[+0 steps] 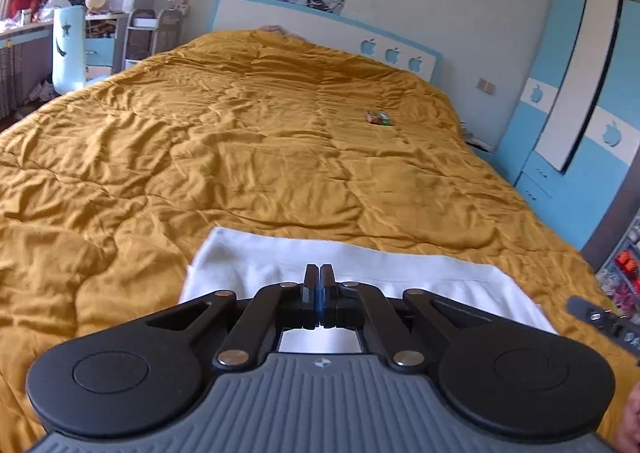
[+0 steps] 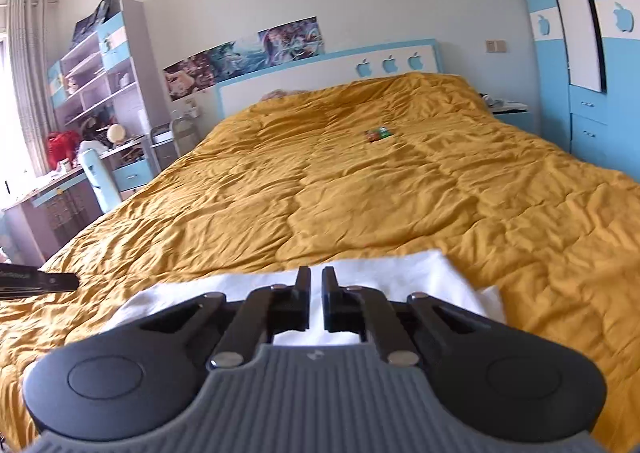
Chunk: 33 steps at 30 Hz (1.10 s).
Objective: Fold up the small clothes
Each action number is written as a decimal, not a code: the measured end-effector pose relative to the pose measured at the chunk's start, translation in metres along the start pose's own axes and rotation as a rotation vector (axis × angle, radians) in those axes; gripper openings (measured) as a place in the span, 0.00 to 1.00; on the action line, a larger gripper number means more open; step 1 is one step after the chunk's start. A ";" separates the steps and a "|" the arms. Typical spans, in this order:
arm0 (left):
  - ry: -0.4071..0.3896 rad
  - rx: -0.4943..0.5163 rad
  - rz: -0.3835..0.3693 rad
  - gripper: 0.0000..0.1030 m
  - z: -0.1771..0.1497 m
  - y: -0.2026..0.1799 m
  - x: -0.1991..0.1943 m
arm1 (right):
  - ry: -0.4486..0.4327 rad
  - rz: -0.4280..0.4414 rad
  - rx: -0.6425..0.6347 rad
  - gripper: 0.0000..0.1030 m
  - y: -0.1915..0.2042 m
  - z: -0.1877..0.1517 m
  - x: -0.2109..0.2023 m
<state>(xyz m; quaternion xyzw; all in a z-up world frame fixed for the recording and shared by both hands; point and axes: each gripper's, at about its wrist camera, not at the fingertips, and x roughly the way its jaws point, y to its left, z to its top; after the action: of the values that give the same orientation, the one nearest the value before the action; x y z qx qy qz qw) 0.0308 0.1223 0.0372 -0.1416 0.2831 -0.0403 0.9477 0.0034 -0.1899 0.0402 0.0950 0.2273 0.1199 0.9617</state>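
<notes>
On the near edge of a wide bed covered by a rumpled mustard-yellow quilt (image 1: 248, 141) lies a small white cloth garment (image 1: 256, 253), spread flat with its far hem running across the quilt. Above it hangs the left gripper (image 1: 319, 273), its two black fingers pressed together with nothing visibly caught between them. From the right wrist view the same white garment (image 2: 400, 273) sits under the right gripper (image 2: 316, 277), whose fingers stand a little apart, released, with white fabric showing through the gap but not pinched. Whether either gripper touches the cloth cannot be told. Farther up the quilt, well apart from the garment, rests a small red-and-green packet (image 1: 378, 117). Behind stand a white and blue headboard (image 1: 320, 25) with apple cutouts and a blue and white wardrobe (image 1: 580, 101).
</notes>
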 end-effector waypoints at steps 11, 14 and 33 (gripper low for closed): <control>0.047 0.202 0.001 0.00 -0.108 -0.054 0.009 | 0.075 0.134 -0.200 0.00 0.066 -0.104 -0.005; 0.110 0.235 0.011 0.00 -0.122 -0.053 0.017 | 0.141 0.150 -0.202 0.00 0.061 -0.121 0.004; 0.096 -0.092 0.062 0.03 -0.105 0.041 -0.013 | 0.084 -0.214 -0.287 0.00 -0.031 -0.116 -0.023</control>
<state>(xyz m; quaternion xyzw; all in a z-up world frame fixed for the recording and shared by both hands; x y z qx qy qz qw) -0.0378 0.1377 -0.0516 -0.1740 0.3341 -0.0044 0.9263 -0.0642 -0.2106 -0.0590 -0.0729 0.2570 0.0517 0.9623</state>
